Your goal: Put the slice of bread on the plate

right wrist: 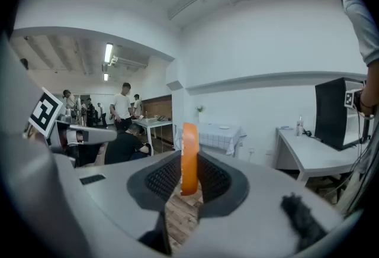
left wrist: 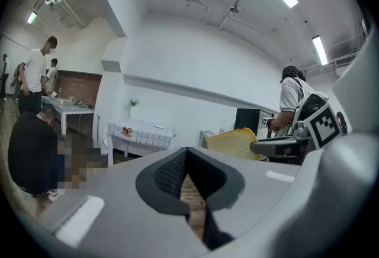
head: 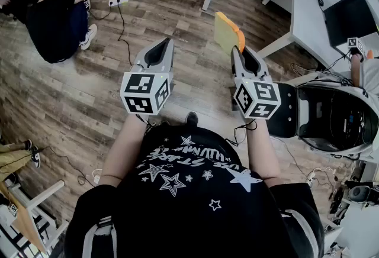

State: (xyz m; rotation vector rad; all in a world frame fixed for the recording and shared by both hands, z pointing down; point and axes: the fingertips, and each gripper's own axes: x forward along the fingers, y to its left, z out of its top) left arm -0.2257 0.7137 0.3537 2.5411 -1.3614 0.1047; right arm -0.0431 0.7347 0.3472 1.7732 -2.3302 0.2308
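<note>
My right gripper (head: 241, 52) clamps the slice of bread (right wrist: 189, 156) upright and edge-on between its pads, over the wood floor (head: 177, 20). In the head view the slice sits just left of the white table (head: 308, 11). My left gripper (head: 167, 44) is farther left of that table, jaw tips together, nothing between them.

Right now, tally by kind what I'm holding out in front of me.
Grippers: 2, the left gripper and the right gripper
Bread slices: 1, the slice of bread gripped by the right gripper
Total: 3
</note>
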